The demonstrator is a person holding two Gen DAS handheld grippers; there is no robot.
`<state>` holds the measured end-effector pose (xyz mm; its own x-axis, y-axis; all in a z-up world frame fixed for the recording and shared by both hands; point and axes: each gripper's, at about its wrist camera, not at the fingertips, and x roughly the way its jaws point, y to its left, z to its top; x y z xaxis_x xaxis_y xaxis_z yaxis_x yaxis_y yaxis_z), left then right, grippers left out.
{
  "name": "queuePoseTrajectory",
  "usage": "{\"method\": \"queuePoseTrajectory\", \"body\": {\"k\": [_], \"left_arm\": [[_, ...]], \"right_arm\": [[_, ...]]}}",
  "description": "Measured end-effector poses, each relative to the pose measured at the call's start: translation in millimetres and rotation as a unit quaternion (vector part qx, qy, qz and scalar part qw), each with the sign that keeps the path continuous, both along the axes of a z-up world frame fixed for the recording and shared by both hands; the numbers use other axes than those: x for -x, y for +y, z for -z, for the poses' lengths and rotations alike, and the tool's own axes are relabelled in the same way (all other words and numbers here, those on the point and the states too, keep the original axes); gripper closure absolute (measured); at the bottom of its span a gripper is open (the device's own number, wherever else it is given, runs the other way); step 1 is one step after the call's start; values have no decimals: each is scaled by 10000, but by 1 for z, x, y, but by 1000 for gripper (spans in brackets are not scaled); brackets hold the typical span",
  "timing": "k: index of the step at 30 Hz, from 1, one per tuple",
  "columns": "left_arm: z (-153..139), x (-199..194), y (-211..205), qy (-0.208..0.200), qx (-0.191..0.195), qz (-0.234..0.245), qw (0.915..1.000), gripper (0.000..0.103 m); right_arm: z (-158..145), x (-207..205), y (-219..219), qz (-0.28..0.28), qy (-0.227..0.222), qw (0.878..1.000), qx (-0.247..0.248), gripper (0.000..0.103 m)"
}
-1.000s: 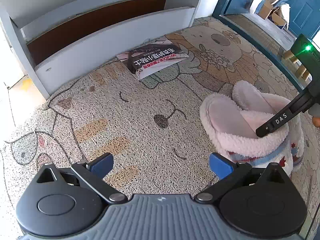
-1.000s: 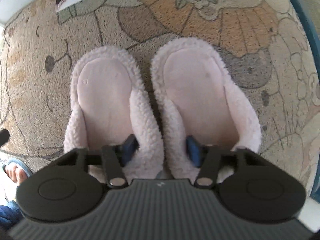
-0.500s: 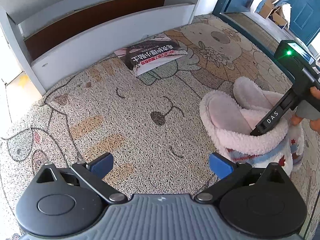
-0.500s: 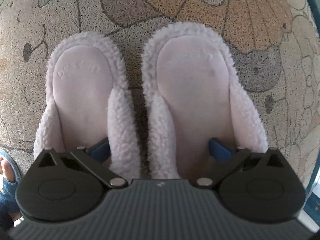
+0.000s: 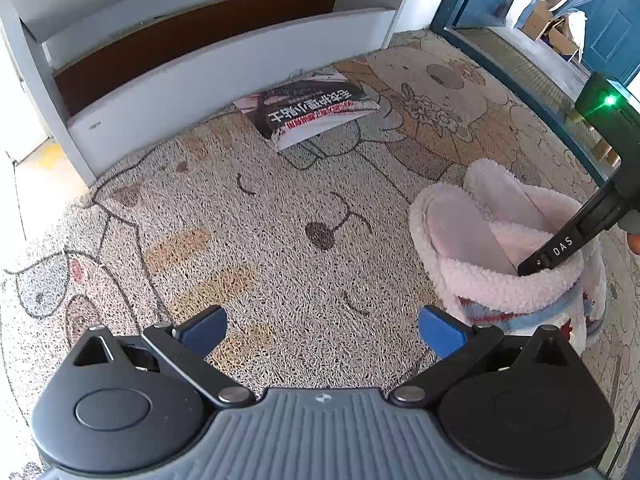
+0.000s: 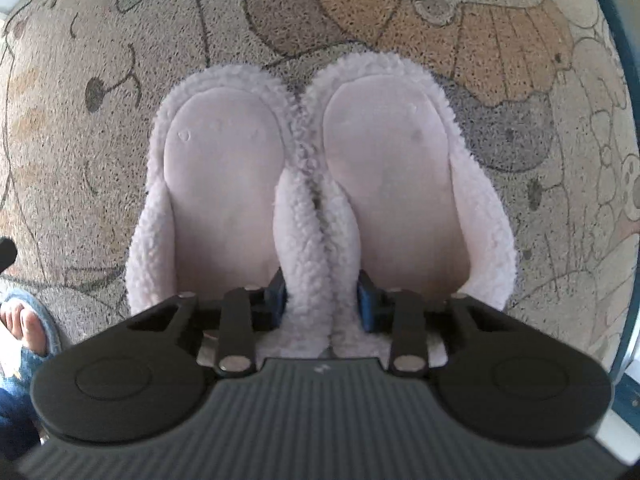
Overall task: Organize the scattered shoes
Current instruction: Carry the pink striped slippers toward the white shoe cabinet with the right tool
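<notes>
Two pink fluffy slippers (image 6: 304,184) lie side by side on the cartoon floor mat (image 6: 120,80), pressed together. My right gripper (image 6: 320,300) has one finger inside each slipper and is shut on their two inner walls, pinching them together. In the left wrist view the slippers (image 5: 500,248) sit at the right with the right gripper's finger (image 5: 560,248) reaching into them. My left gripper (image 5: 320,330) is open and empty, hovering over the mat left of the slippers.
A magazine (image 5: 308,110) lies on the mat near a low white shelf (image 5: 224,68). A blue door frame (image 5: 520,92) borders the mat on the right. A person's foot in a blue slipper (image 6: 28,320) is at the left edge.
My right gripper has closed, squeezing the slippers' inner walls together so the gap between them is gone. The left gripper has stayed open and nearly still.
</notes>
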<state>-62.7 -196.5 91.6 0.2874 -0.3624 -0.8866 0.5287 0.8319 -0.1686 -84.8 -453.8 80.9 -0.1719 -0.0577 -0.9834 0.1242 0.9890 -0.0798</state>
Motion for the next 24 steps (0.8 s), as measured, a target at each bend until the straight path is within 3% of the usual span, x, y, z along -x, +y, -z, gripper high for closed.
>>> {"method": "queuePoseTrajectory", "body": {"k": [3,10,20,24], "left_arm": [[0,-1,2,-13,-1,2,10000,1],[1,-2,6,24,-14,-24,10000,1],[-30,16,20,-512,-132,304,9981,1],[-42,18,46,-374,-139,143,9991,1]], "right_arm": [[-11,14,2,74,-258,9996,126,76],[-61,72,-9,530,-1358,9884,423,76],[-94,84,-28,1008,-2283,9641,910,77],[-113,89,-22,1172,-2573,9523,1148,77]]}}
